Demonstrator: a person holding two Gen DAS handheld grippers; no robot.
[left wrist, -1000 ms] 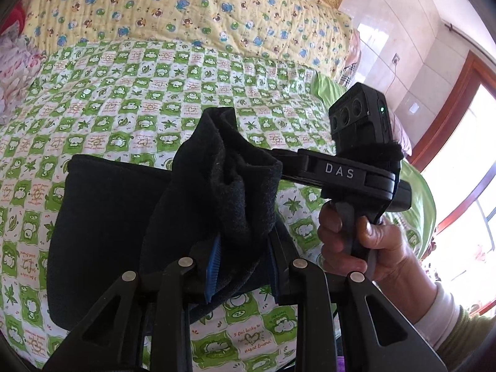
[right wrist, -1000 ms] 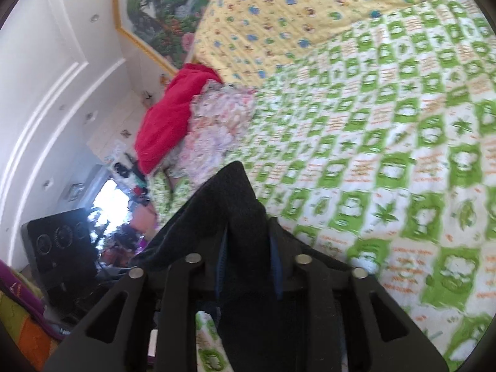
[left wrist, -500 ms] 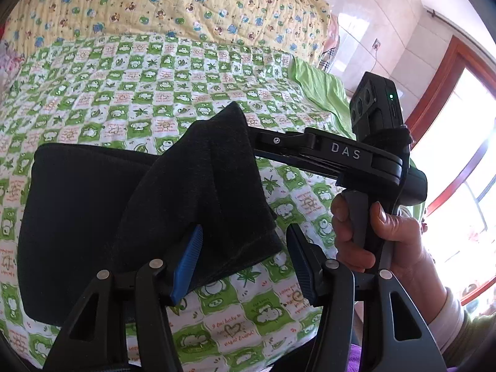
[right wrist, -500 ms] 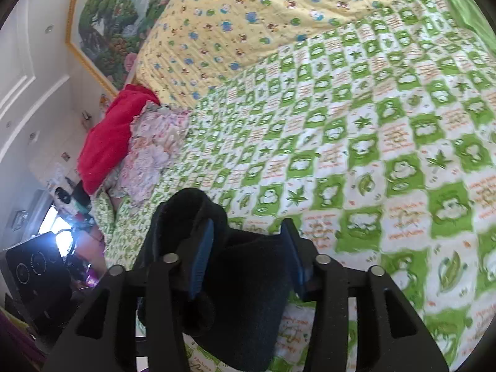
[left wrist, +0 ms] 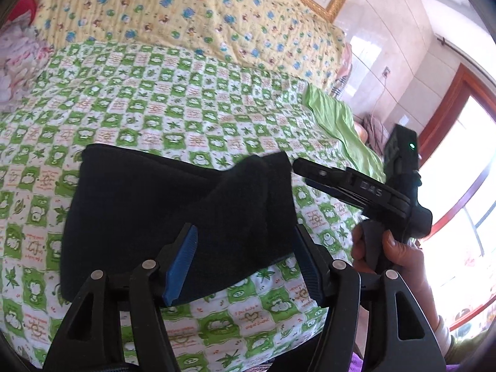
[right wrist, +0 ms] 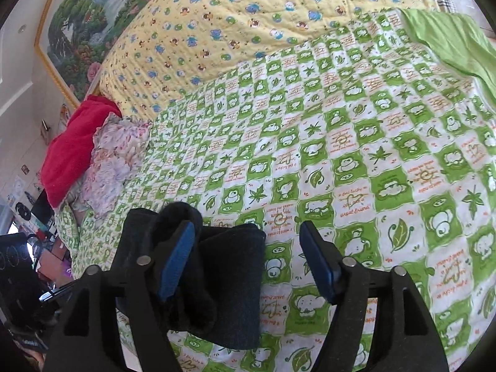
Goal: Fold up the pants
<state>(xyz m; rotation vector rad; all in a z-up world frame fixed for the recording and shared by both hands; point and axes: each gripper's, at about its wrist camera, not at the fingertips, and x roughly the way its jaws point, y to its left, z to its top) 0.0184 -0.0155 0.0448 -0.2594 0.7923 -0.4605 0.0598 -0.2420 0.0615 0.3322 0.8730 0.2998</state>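
The dark pants (left wrist: 148,204) lie folded on the green-checked bedspread (left wrist: 192,117), with a top flap bunched toward the right. My left gripper (left wrist: 245,260) hovers over the pants' near edge. Its jaws are opening, the cloth lies loose between the blue pads (left wrist: 181,263), and neither pad presses it. In the right wrist view the pants (right wrist: 229,279) sit low and left, with a rolled fold beside the left pad (right wrist: 176,257). My right gripper (right wrist: 248,257) is also opening and grips nothing. A hand (left wrist: 390,254) holds the right gripper (left wrist: 300,167) just right of the flap.
A yellow patterned quilt (right wrist: 248,18) covers the head of the bed. A red cloth (right wrist: 71,152) and a floral bundle (right wrist: 114,161) are piled at the bed's left side. A plain green sheet (right wrist: 452,37) lies at the right edge. A bright window (left wrist: 465,217) stands to the right.
Both grippers have opened and let go of the raised fold of pants. The flap has dropped onto the folded stack, and the right gripper has drawn back to the right of it.
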